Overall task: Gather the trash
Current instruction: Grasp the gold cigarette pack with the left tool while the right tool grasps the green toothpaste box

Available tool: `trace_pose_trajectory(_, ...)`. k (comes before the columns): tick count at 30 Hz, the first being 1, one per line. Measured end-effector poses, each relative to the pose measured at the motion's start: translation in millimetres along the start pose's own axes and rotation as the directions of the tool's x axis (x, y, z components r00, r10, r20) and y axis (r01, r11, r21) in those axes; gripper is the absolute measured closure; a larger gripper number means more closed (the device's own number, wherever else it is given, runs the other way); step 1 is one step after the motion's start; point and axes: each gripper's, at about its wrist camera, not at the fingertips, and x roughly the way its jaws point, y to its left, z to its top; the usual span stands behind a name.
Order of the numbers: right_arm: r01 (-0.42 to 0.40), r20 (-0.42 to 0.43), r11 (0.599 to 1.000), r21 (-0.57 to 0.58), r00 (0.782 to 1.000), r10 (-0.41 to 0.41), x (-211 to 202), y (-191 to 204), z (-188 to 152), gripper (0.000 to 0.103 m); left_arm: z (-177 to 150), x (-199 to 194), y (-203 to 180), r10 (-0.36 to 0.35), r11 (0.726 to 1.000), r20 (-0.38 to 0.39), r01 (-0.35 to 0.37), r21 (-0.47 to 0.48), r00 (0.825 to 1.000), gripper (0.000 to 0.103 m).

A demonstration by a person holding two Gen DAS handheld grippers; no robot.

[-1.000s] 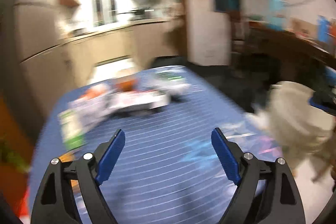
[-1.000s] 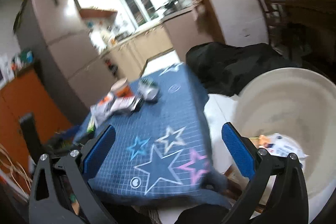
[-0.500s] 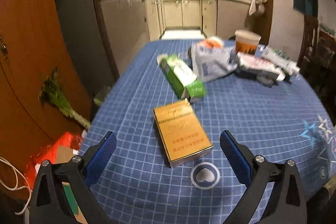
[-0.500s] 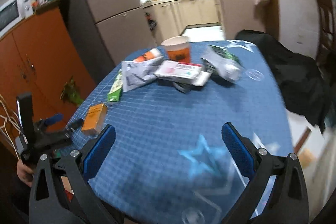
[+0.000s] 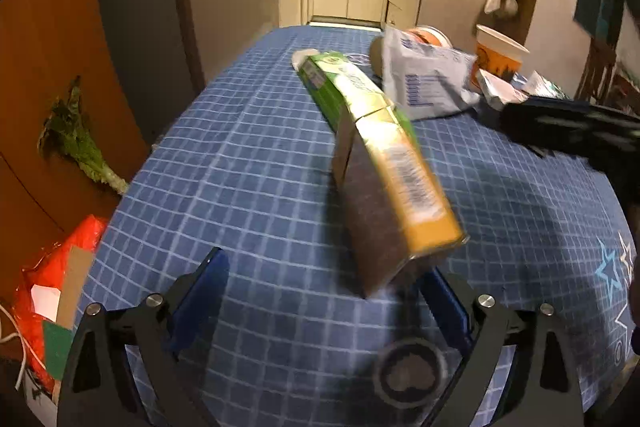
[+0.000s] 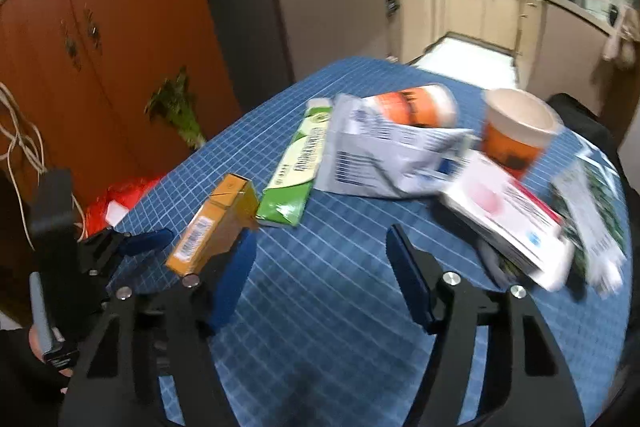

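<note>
Locating the gold box (image 5: 396, 187) first: tipped up on one long edge on the blue checked tablecloth (image 5: 240, 147), near left part of the table, near end raised over the right-hand finger of the left gripper (image 5: 322, 267). Left gripper: spread wide, just been narrowing slightly, box between the fingers but not clamped. Probably levered up so that both pads can meet its broad faces.

Right gripper (image 6: 320, 235): roughly half spread, just been closing, only bare cloth between the fingers, nothing held. Probably kept near for the next item.

Farther out, touching the box's far end or just beside it (cannot tell which): green carton (image 5: 344, 83), lying flat. Beyond it: white pouch (image 6: 380, 155), crumpled, with orange canister (image 6: 416, 103) lying at or inside its opening; cannot tell which. Far right: paper cup (image 6: 516, 135), upright, contents hidden. Off the left table edge, on the floor: red bag (image 5: 52, 267) holding card scraps.
</note>
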Motion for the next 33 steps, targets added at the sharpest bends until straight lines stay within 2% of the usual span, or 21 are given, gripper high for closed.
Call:
trace_pose_trajectory(3,-0.011,-0.024,0.999,-0.048,1.000,0.010,17.8,8.5,13.3,0.046,0.5,-0.1,4.0,-0.010,1.000,0.004,0.010,0.008,1.000,0.011)
trace_pose_trajectory(4,-0.020,-0.030,0.998,-0.055,0.999,0.019,22.3,10.5,17.7,0.051,0.5,-0.8,5.7,-0.013,1.000,0.009,0.012,0.009,1.000,0.013)
trace_pose_trajectory(5,-0.032,-0.035,0.998,-0.060,0.999,0.030,26.4,12.7,22.5,0.056,0.2,-2.2,7.6,-0.007,1.000,0.021,0.006,0.006,1.000,0.020)
trace_pose_trajectory(6,-0.041,-0.038,0.997,-0.062,0.999,0.039,29.0,14.2,25.7,0.059,-0.5,-3.8,10.5,-0.006,1.000,0.031,0.006,0.000,1.000,0.034)
trace_pose_trajectory(7,-0.055,-0.043,0.996,-0.063,0.998,0.053,32.8,16.3,29.2,0.066,-0.1,-5.6,14.6,-0.013,1.000,0.043,0.013,-0.007,0.999,0.044)
trace_pose_trajectory(8,-0.078,-0.053,0.995,-0.064,0.996,0.075,38.0,19.5,34.0,0.071,0.1,-7.4,19.3,-0.026,0.999,0.050,0.027,-0.019,0.998,0.058)
trace_pose_trajectory(9,-0.087,-0.056,0.994,-0.066,0.995,0.083,41.7,21.6,37.1,0.073,1.0,-6.8,23.7,-0.038,0.999,0.051,0.040,-0.037,0.998,0.065)
trace_pose_trajectory(11,-0.072,-0.060,0.994,-0.083,0.996,0.068,50.8,27.1,45.0,0.073,1.1,-7.9,33.2,-0.064,0.994,0.057,0.069,-0.079,0.996,0.071)
trace_pose_trajectory(13,-0.051,-0.055,0.995,-0.088,0.997,0.046,60.1,29.9,50.9,0.073,0.4,-9.7,38.3,-0.079,0.992,0.058,0.084,-0.095,0.995,0.073)
trace_pose_trajectory(15,-0.034,-0.060,0.997,-0.075,0.998,0.029,69.4,29.5,57.5,0.067,-1.7,-11.6,39.6,-0.087,0.992,0.061,0.092,-0.085,0.994,0.074)
trace_pose_trajectory(17,-0.011,-0.049,0.998,-0.063,0.999,0.008,76.6,29.8,64.4,0.044,-5.0,-12.9,40.9,-0.092,0.992,0.061,0.097,-0.085,0.994,0.074)
trace_pose_trajectory(19,0.004,-0.059,0.998,-0.062,0.998,-0.008,85.7,30.9,70.8,0.040,-5.2,-13.2,42.8,-0.106,0.989,0.060,0.112,-0.093,0.993,0.074)
trace_pose_trajectory(24,0.043,-0.134,0.999,-0.032,0.990,-0.047,112.7,28.9,83.5,0.040,-5.5,-13.1,47.5,-0.117,0.988,0.067,0.123,-0.095,0.991,0.074)
trace_pose_trajectory(26,0.048,-0.164,0.999,-0.022,0.985,-0.051,122.4,26.9,84.7,0.044,-6.7,-13.3,50.7,-0.120,0.987,0.068,0.126,-0.096,0.990,0.074)
trace_pose_trajectory(29,0.034,-0.196,0.998,0.061,0.980,-0.021,127.7,16.8,79.9,0.056,-10.1,-15.1,54.7,-0.119,0.989,0.070,0.125,-0.084,0.990,0.075)
trace_pose_trajectory(33,0.001,-0.198,0.997,0.075,0.980,0.014,118.6,16.5,60.8,0.058,-18.1,-20.0,63.6,-0.130,0.988,0.073,0.136,-0.074,0.989,0.075)
